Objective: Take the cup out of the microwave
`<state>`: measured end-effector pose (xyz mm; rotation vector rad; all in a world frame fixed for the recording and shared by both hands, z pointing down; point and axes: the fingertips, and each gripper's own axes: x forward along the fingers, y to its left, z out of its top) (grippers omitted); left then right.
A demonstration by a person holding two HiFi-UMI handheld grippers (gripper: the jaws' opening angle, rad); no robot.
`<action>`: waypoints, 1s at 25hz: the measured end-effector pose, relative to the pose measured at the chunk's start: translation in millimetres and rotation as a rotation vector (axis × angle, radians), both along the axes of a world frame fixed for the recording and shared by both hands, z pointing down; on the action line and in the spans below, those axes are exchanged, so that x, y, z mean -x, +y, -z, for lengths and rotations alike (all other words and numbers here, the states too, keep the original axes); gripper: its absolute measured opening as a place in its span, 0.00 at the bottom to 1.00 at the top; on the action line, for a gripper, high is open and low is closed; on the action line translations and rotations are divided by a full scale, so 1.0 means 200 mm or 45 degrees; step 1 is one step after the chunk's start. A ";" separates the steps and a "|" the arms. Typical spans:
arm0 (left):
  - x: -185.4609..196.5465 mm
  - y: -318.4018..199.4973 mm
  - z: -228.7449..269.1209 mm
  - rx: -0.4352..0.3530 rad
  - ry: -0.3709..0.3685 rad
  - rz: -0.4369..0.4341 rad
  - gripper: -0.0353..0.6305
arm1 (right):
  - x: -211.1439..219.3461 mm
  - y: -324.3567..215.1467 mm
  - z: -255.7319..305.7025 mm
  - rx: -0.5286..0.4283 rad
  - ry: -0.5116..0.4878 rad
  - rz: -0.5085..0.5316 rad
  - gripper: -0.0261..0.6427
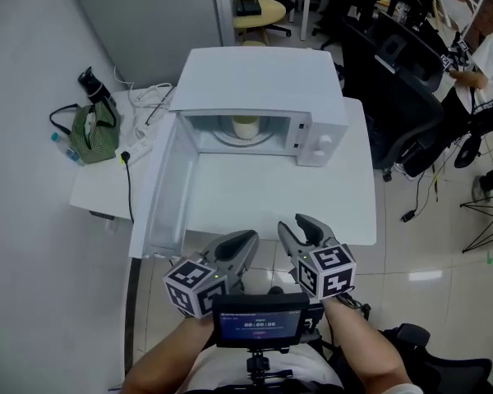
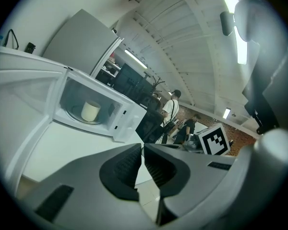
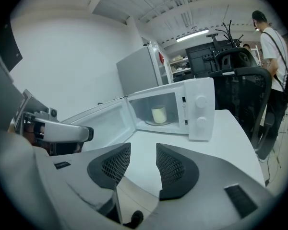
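A pale cream cup (image 1: 245, 126) stands on the turntable inside the white microwave (image 1: 263, 76), whose door (image 1: 168, 191) hangs open to the left. The cup also shows in the left gripper view (image 2: 90, 111) and the right gripper view (image 3: 158, 114). Both grippers hover side by side at the white table's (image 1: 255, 195) front edge, well short of the microwave. My left gripper (image 1: 248, 238) (image 2: 143, 147) has its pads together with nothing between them. My right gripper (image 1: 296, 224) (image 3: 143, 146) holds its pads apart, empty.
A green bag (image 1: 94, 134), a water bottle (image 1: 66, 148) and black cables lie on the low table to the left. Black office chairs (image 1: 394, 97) and a person (image 1: 485, 72) are to the right. A grey cabinet (image 1: 148, 15) stands behind.
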<state>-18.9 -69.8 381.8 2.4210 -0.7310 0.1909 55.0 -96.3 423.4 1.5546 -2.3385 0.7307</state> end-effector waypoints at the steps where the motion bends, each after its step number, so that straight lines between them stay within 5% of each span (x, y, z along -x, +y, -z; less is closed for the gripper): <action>1: 0.02 -0.04 0.00 -0.001 0.000 0.002 0.08 | 0.01 -0.04 0.00 -0.002 0.006 -0.007 0.32; 11: 0.20 -0.34 -0.04 0.009 0.015 -0.047 0.08 | 0.15 -0.45 -0.02 -0.061 0.114 -0.096 0.32; 25: 0.16 -0.59 -0.09 0.049 0.029 0.085 0.08 | 0.16 -1.11 -0.13 -0.130 0.192 0.000 0.58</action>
